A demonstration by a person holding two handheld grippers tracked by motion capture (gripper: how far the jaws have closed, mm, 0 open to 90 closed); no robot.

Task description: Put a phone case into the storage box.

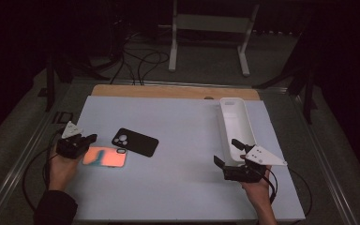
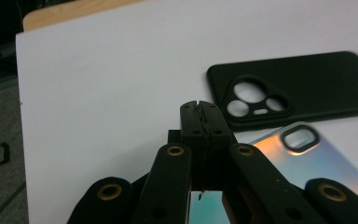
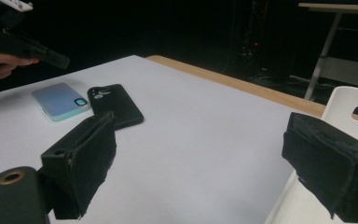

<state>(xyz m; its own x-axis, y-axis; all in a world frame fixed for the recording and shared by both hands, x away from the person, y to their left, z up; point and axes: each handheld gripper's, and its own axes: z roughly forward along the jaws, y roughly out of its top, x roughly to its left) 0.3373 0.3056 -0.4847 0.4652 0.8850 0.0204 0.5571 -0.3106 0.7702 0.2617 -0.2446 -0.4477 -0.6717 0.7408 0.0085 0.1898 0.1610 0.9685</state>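
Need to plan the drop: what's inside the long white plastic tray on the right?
The long white plastic tray looks empty along its visible floor. Its near end is hidden behind the open right gripper, so that part cannot be checked.

White table [image 1: 178, 187], iridescent phone case [image 1: 104, 157], black phone case [image 1: 136, 141], white tray [image 1: 234, 123]

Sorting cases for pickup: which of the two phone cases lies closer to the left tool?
The iridescent case, right beside the shut left tool; the black case lies farther off.
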